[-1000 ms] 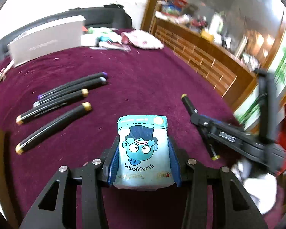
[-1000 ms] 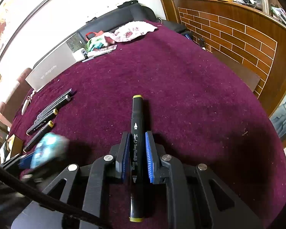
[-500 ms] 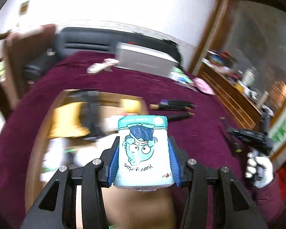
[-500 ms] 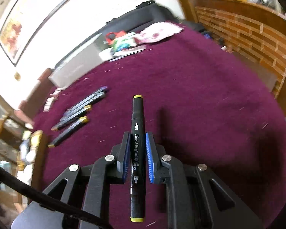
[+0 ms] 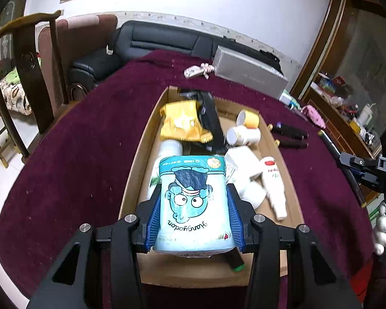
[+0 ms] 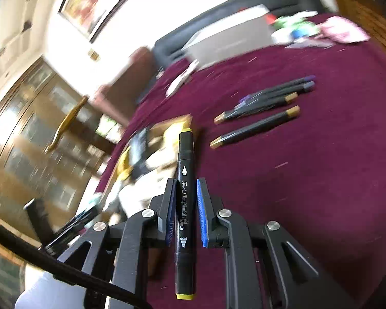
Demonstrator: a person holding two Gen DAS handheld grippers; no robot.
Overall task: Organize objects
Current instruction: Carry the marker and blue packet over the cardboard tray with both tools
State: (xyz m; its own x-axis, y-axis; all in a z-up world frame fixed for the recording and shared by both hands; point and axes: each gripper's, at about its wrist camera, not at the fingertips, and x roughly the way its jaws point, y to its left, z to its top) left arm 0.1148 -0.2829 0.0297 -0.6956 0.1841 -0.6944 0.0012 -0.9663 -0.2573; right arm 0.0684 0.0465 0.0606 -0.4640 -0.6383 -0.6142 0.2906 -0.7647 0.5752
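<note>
Left tongs [image 5: 191, 211]: blue pads clamped on both sides of a pale blue tissue pack [image 5: 193, 203] with a cartoon face, held over the near end of an open cardboard box [image 5: 135, 170].

Right tongs [image 6: 184, 209]: closed on a black marker [image 6: 184, 206] with yellow end caps, lying lengthwise between the pads.

Left view only: the box contents show sharply, including a yellow packet [image 5: 182, 123], white bottles [image 5: 243, 134], a white tube [image 5: 274, 182] and a black item. The right tongs appear at the frame's right edge with a white-gloved hand [image 5: 384, 226].

Right view only: four black markers [image 6: 260, 113] lie in a loose row on the counter [image 6: 334, 167], beyond the held marker; the box there is blurred.

Counter covered in maroon cloth. Farther back: grey box [image 5: 249, 73], black sofa [image 5: 154, 43], wooden chair [image 5: 25, 59], white wall.
</note>
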